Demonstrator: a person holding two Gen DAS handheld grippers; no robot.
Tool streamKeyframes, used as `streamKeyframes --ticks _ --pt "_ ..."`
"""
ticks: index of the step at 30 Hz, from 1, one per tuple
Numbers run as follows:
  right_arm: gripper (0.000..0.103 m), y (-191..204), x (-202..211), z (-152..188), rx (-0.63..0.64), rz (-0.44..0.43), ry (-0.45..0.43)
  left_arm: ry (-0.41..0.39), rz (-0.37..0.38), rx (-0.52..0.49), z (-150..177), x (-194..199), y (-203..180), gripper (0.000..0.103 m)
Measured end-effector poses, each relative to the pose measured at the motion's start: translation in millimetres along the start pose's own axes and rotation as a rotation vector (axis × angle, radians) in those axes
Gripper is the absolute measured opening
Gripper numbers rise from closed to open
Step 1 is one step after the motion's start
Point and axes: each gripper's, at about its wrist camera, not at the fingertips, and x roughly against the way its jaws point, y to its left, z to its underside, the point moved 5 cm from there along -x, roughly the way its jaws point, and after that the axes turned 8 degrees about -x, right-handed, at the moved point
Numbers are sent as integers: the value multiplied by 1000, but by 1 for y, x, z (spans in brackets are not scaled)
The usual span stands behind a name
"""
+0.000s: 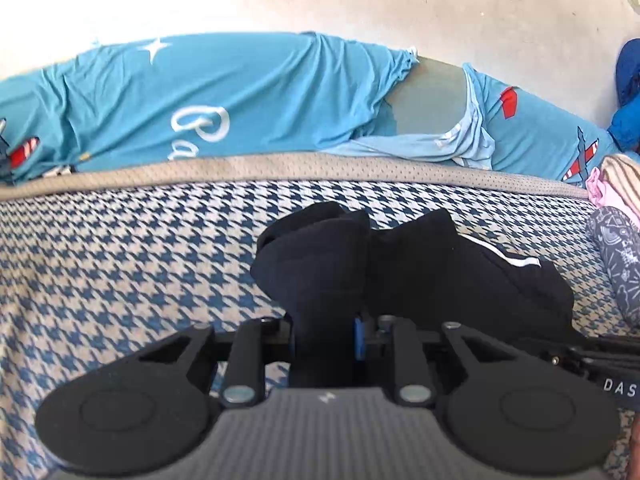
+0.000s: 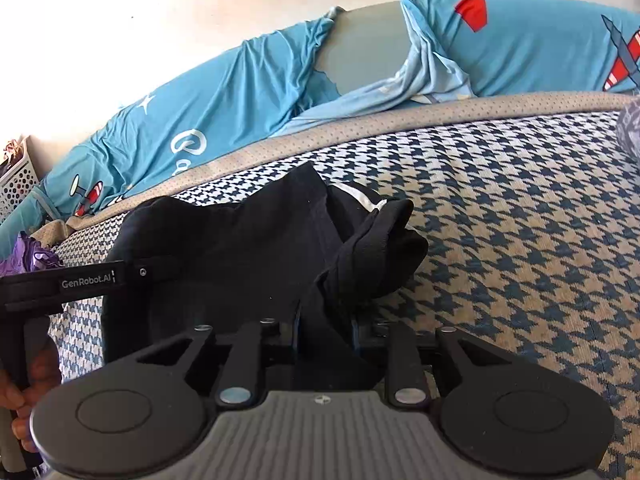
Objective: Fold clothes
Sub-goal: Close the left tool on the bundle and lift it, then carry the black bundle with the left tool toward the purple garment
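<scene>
Both claws are pinching the same black garment (image 1: 420,264), one bunch of cloth each.

Left claw (image 1: 325,340): pads pressed together on a gathered wad of black fabric. The wad stands up between the fingers and bulges above them. One blue pad (image 1: 359,338) shows at the right side of the pinch; the other is hidden by cloth.

Right claw (image 2: 325,336): closed on a fold of the same garment. The cloth fills the gap, and both pads are mostly covered.

The garment lies on the bed (image 2: 520,220), on a blue-and-cream houndstooth cover, close to both claws. It is crumpled, not flat. A thin white stripe (image 1: 516,261) shows along one edge. In the right wrist view a rolled end of it sticks out to the right, resting on the cover.

In the right wrist view, the left tool's black body (image 2: 76,280) comes in from the left edge just beside the garment, with a hand (image 2: 24,392) gripping its handle below.

Behind the garment, a tan mesh strip (image 1: 320,166) runs along the far edge of the bed. Past that, a turquoise printed sheet (image 1: 200,100) is bunched against the pale wall (image 1: 320,0).

At the left view's right edge lie a patterned grey cloth (image 1: 616,260) and a pink-and-striped one (image 1: 612,188), apart from the garment. At the right view's left edge are a white perforated basket (image 2: 18,184) and a purple cloth (image 2: 28,258).
</scene>
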Motion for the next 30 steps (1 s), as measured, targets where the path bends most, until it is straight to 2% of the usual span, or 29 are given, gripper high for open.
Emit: streamKeyframes --ticks 7,15,30 --pt "23 33 1 2 63 -46 -28 -15 -78 19 1 20 23 21" --pt "22 74 -5 5 110 -104 -48 -26 -132 76 10 44 64 21" --pt "22 157 -22 22 225 -169 -82 -93 -282 99 18 89 124 21"
